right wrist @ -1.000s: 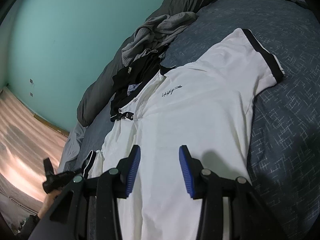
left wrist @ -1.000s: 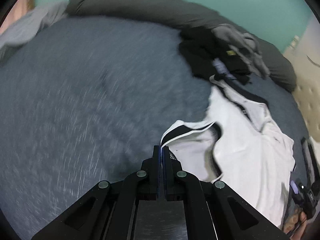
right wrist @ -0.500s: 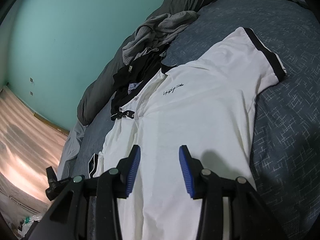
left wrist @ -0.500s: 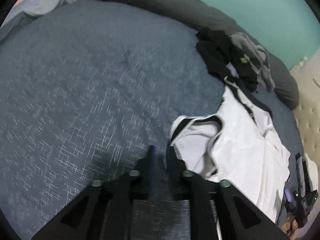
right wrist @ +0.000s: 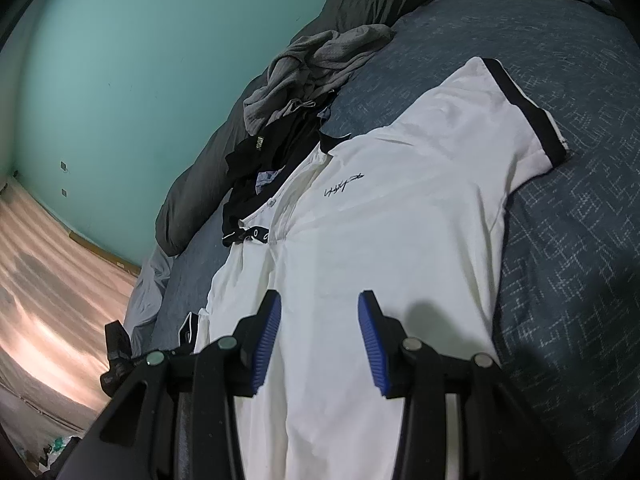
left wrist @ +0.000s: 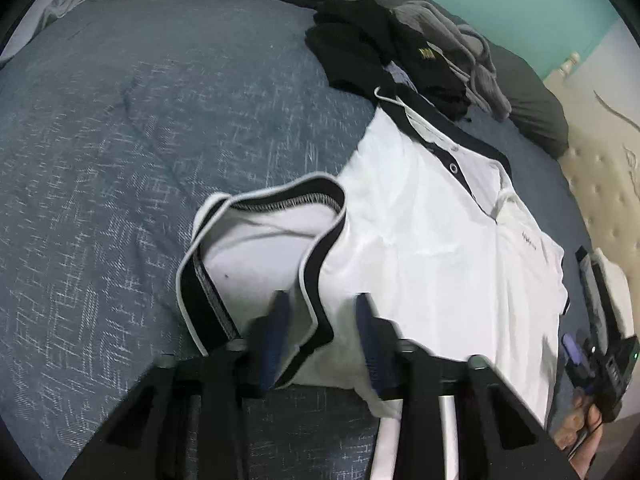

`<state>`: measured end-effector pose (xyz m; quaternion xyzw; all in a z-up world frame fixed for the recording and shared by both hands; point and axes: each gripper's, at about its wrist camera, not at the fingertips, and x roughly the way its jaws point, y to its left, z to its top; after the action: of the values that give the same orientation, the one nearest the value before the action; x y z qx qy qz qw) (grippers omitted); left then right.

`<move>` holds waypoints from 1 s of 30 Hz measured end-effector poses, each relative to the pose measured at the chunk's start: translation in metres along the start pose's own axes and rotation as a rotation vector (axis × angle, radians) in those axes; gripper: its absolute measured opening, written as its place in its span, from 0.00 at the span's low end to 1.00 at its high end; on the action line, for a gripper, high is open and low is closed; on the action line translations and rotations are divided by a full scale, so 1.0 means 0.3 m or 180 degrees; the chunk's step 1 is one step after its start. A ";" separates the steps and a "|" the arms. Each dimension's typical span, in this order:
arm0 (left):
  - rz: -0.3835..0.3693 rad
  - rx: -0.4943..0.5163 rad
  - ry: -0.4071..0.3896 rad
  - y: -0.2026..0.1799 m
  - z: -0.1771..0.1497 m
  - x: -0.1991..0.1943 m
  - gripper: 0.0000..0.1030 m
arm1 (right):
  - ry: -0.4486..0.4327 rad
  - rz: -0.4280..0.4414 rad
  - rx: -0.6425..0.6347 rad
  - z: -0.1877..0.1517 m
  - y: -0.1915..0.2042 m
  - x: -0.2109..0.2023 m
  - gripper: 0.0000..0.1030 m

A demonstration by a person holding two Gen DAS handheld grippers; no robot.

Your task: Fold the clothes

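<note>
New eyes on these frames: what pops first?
A white shirt with black trim lies spread across the blue bedspread. Its near sleeve in the left wrist view is rumpled, the cuff turned to show its seam. A pile of black and grey clothes sits beyond the collar.

A small black script signature sits on the chest of the white shirt (right wrist: 392, 216), centre frame, too cursive to read. The black garment (left wrist: 400, 56), upper right, bears a yellowish label, illegible.
</note>
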<state>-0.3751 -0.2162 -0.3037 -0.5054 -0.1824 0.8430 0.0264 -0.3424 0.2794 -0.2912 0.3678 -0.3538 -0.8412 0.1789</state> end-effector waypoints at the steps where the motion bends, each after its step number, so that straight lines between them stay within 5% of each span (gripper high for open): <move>1: 0.0012 0.0004 -0.0034 0.002 -0.007 -0.016 0.03 | -0.0001 0.0002 0.0000 0.000 0.000 0.000 0.39; 9: -0.0051 -0.0216 -0.0323 0.072 -0.111 -0.224 0.02 | 0.0009 0.0006 0.0000 -0.006 0.008 0.006 0.39; 19: -0.0108 -0.0525 -0.0088 0.140 -0.202 -0.128 0.02 | 0.0023 0.0001 -0.0023 -0.002 0.001 0.011 0.39; 28: -0.0002 -0.0638 -0.0348 0.170 -0.099 -0.180 0.46 | 0.0034 0.0001 -0.0037 -0.005 0.001 0.013 0.39; 30: 0.0021 -0.0685 -0.0400 0.187 -0.055 -0.176 0.49 | 0.0041 -0.0001 -0.0041 -0.006 0.001 0.016 0.39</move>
<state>-0.3274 -0.2760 -0.2850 -0.4521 -0.2714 0.8486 -0.0422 -0.3442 0.2758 -0.2942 0.3721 -0.3472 -0.8411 0.1833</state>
